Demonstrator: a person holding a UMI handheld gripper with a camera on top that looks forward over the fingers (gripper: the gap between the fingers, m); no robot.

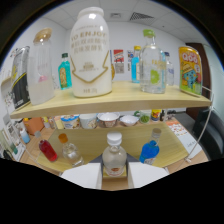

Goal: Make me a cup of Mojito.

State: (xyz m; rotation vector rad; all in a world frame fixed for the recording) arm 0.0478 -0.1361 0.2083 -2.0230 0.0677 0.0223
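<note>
the small clear plastic bottle with a white cap and pale cloudy liquid (114, 156) stands upright right at the gripper (114, 176), its base down between the two white fingers (82, 175) — its long axis is vertical and it sits dead ahead on the centre line, so the coming move turns on little more than closing or lifting straight. the fingers flank the bottle's lower body closely, but whether both press on it or a sliver of gap remains at either side cannot be told from this view. there is only the one hand-held gripper, so no question of which is nearer. just beside the bottle on one side stands a blue-filled bottle with a pale cap (149, 149), and on the other a clear empty-looking bottle with an orange cap (70, 151) and a red-filled bottle (48, 149), all on the light wooden bench (92, 140). further back a row of white bowls and tubs (108, 119) lines the rear of the bench. above, a wooden shelf (120, 102) carries a large white jug-shaped bottle with pale lettering (90, 54), a tall clear bottle with a gold cap and pale liquid low in it (41, 67), a clear bottle with a green cap and lime label (152, 65) — plausibly the mojito's other ingredient — and a yellow printed can (190, 70).
</note>
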